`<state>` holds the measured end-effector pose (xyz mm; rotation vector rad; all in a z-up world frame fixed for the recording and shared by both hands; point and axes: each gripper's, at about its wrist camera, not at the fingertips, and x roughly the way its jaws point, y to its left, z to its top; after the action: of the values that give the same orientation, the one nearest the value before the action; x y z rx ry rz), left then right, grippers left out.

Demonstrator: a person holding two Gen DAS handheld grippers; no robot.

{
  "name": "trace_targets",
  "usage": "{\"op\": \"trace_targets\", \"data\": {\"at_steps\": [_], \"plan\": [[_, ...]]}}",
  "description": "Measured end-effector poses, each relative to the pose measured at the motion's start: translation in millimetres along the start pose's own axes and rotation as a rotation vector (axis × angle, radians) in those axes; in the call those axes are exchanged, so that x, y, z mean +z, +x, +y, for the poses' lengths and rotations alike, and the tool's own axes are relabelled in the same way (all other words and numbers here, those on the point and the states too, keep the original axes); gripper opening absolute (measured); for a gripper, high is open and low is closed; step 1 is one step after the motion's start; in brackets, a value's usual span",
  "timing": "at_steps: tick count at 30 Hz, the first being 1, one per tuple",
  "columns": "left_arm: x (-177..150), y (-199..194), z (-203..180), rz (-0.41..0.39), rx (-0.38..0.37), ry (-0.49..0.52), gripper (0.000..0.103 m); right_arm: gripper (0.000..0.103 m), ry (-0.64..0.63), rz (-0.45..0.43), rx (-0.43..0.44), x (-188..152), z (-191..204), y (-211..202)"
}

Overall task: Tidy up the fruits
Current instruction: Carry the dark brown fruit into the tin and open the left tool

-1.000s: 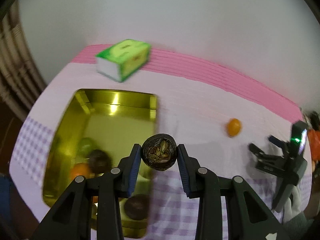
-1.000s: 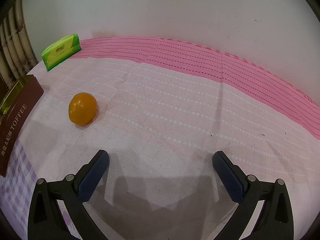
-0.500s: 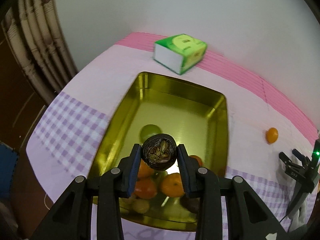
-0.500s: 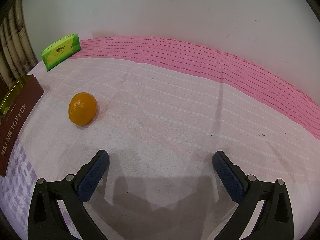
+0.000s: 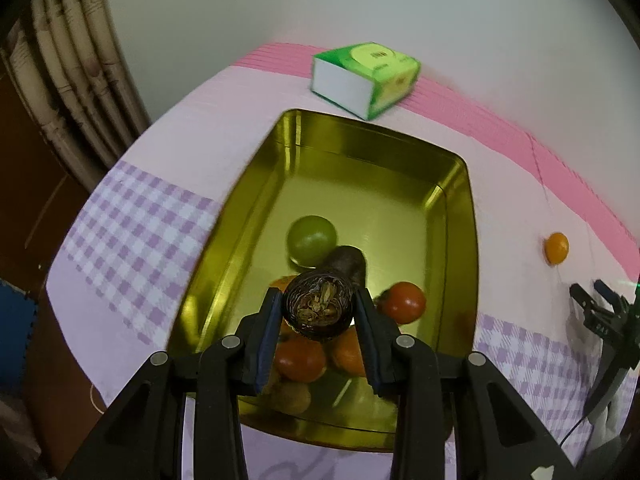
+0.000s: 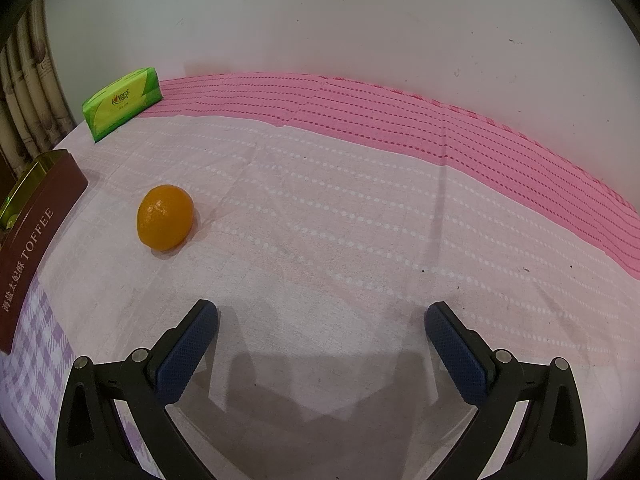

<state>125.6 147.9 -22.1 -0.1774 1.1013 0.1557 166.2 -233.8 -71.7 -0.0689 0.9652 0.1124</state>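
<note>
My left gripper (image 5: 318,312) is shut on a dark wrinkled passion fruit (image 5: 320,306) and holds it above the gold tin (image 5: 256,200). The tin holds a green fruit (image 5: 312,239), a dark fruit (image 5: 348,264), a red tomato (image 5: 404,302) and several orange fruits (image 5: 348,352). An orange (image 6: 165,222) lies on the cloth ahead and left of my right gripper (image 6: 320,336), which is open and empty, low over the table. The orange also shows in the left wrist view (image 5: 556,247), right of the tin. My right gripper shows there too (image 5: 592,304).
A green tissue pack (image 5: 366,77) lies behind the tin near the wall; it also shows in the right wrist view (image 6: 122,102). The tin's brown side (image 6: 32,248) stands at the left. The table edge and a curtain (image 5: 72,80) lie to the left.
My left gripper has carried the passion fruit left from the tin's right edge to over the fruit in it. The right gripper and the orange have not moved.
</note>
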Motion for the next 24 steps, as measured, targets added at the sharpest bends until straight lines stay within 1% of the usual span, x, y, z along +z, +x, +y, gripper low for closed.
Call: {"op": "trace_targets", "data": {"at_steps": [5,8,14,24], "plan": [[-4.1,8.8,-9.7,0.02,-0.004,0.023,0.033,0.103,0.0,0.0,0.0,-0.1,-0.1,0.1],[-5.4,8.7,-13.6,0.012,0.018,0.051,0.033,0.103,0.0,0.0,0.0,-0.2,0.0,0.1],[-6.1,9.4,-17.2,0.012,0.021,0.064,0.033,0.103,0.0,0.0,0.0,-0.3,0.0,0.2],[-9.1,10.9,-24.0,-0.007,0.054,0.101,0.033,0.103,0.0,0.0,0.0,-0.5,-0.3,0.4]]}}
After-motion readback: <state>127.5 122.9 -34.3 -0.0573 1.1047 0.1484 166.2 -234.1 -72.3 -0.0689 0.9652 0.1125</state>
